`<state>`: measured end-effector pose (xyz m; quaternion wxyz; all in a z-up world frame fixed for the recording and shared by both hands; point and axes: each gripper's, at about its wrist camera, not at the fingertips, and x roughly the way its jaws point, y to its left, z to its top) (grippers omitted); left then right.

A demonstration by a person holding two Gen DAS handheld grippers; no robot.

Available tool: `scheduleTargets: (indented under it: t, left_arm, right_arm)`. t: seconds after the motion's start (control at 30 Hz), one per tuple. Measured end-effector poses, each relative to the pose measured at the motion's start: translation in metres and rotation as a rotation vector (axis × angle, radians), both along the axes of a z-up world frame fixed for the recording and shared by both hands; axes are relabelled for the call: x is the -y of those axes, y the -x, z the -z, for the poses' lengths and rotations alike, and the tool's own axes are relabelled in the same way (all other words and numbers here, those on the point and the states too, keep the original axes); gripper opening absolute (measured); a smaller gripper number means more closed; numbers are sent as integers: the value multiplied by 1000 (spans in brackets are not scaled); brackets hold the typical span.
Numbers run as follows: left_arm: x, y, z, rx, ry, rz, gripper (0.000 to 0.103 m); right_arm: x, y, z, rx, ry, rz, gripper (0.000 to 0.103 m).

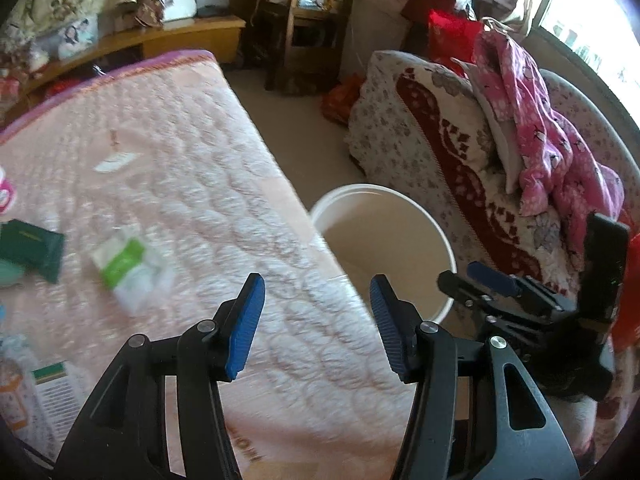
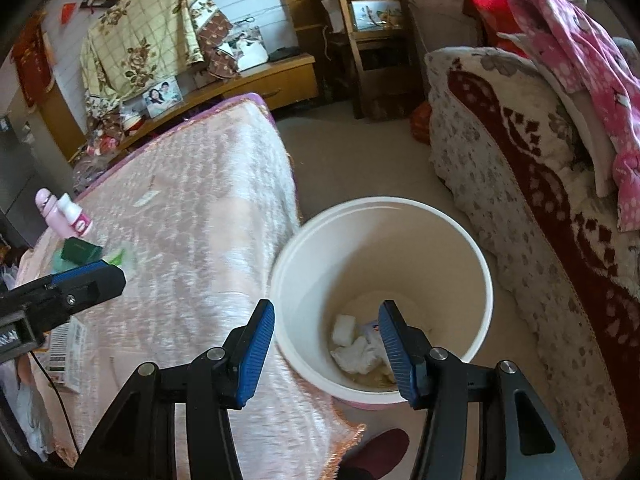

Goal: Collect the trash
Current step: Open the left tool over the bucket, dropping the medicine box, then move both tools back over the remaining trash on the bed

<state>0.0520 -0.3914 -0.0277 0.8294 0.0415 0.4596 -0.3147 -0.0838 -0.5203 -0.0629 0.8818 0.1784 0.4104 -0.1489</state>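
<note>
Hovering with jaws wide and empty, the left gripper (image 1: 316, 326) has its likely target, a crumpled green-white wrapper (image 1: 130, 270), at 10 o'clock on the bed (image 1: 224, 152), light and soft, best pinched mid-fold, while the right gripper (image 2: 326, 354), jaws wide, overhangs the bin (image 2: 478, 276).

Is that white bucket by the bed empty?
No. The white bucket holds crumpled white tissues at the bottom, mostly unfilled above them.

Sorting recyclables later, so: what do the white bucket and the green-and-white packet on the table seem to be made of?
Bucket: probably plastic, with smooth, thin, seamless matte cream walls and a rolled rim. Green-and-white packet: looks like soft plastic film, crumpled and slightly translucent at the edges; motion blur leaves this uncertain.
</note>
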Motion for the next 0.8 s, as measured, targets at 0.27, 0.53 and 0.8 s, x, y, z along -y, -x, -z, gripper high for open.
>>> scheduleTargets:
  t: [0.27,0.53,0.8]
  left_arm:
    - [-45,5,-6,62,-29,-74,53]
    - [-92,7,-11,93,-39,-147,53]
    - [-138,7,-16,111,-35,-222,53]
  right_arm:
    - [-47,-10,-19,40,14,-70,53]
    - [-94,-29,-28,57,17,-142,55]
    - [-137,-49,-29,63,13,-217,56]
